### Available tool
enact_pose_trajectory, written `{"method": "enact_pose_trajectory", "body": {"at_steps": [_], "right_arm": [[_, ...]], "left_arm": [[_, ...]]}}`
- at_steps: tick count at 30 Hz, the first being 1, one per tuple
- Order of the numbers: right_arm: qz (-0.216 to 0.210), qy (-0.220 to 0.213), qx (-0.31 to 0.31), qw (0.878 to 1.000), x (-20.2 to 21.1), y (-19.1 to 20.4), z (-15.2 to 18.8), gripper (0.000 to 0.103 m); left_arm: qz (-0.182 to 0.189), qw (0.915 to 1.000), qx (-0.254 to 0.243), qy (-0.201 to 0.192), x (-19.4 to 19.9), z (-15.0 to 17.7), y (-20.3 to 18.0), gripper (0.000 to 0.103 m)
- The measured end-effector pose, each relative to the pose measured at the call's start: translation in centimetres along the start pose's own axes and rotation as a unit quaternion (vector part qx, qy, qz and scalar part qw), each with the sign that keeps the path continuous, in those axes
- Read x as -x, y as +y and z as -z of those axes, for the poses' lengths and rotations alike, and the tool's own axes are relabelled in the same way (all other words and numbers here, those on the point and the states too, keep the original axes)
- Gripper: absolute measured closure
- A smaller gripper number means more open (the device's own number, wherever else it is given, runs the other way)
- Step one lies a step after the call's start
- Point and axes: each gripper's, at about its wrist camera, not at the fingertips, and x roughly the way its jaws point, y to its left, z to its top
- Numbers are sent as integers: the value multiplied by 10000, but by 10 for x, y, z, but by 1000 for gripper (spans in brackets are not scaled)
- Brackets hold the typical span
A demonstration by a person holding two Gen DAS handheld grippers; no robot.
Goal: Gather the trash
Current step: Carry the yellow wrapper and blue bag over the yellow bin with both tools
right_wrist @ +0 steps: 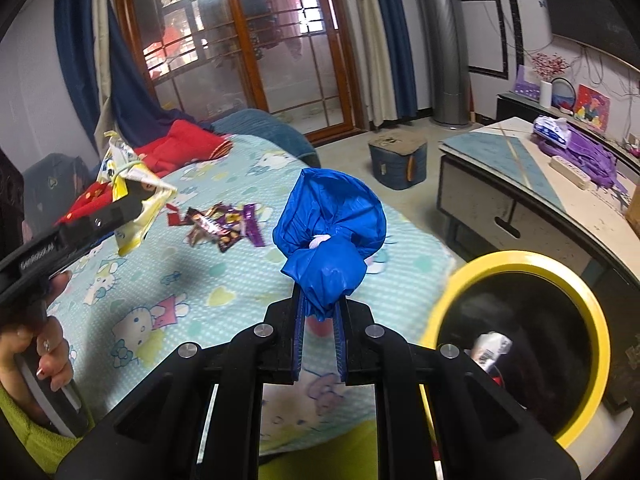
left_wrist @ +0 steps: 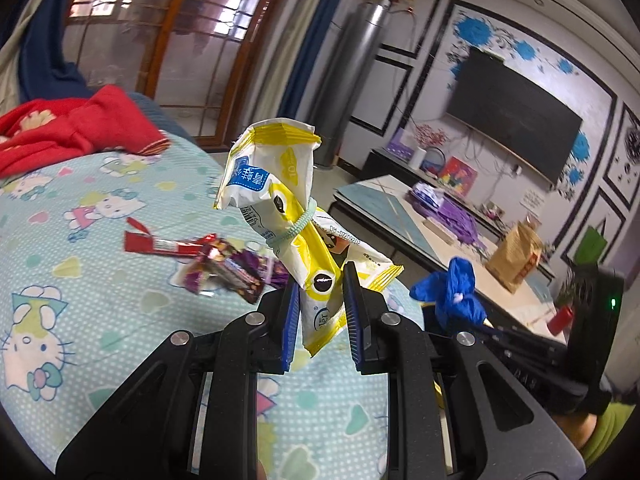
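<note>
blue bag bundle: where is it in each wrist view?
Left wrist: blue bag bundle right of centre, at the tip of the right gripper.
Right wrist: centre, clamped in the right gripper.
Shared landmark: candy wrappers on the cartoon-cat bedsheet.

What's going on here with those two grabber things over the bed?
A person is tidying up rubbish using a hand-held tool in each hand. The left tool is clamped on a yellow-and-white snack packet tied with a rubber band, held up in the air. The right tool grips a knotted blue plastic bundle. A yellow-rimmed bin sits just to the right. Several red and purple wrappers are lying on the cartoon-cat bedsheet, not picked up yet.
</note>
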Motion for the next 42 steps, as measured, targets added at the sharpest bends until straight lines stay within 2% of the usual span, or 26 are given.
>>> {"method": "enact_pose_trajectory", "body": {"at_steps": [21,31,42], "right_arm": [[885,-445,-670,9928,60,-92,17,90],[1179,-464,-1048,9864,74,-133,31,90],[1340,-185,-1365,9814,67,-161,50,90]], "left_arm": [[505,9935,-975,289,-23,15,-78,88],[836,9833,-1504,593,-49,29,-127,88],[1067,9680,-2012,1055,-78,58,-164,88]]}}
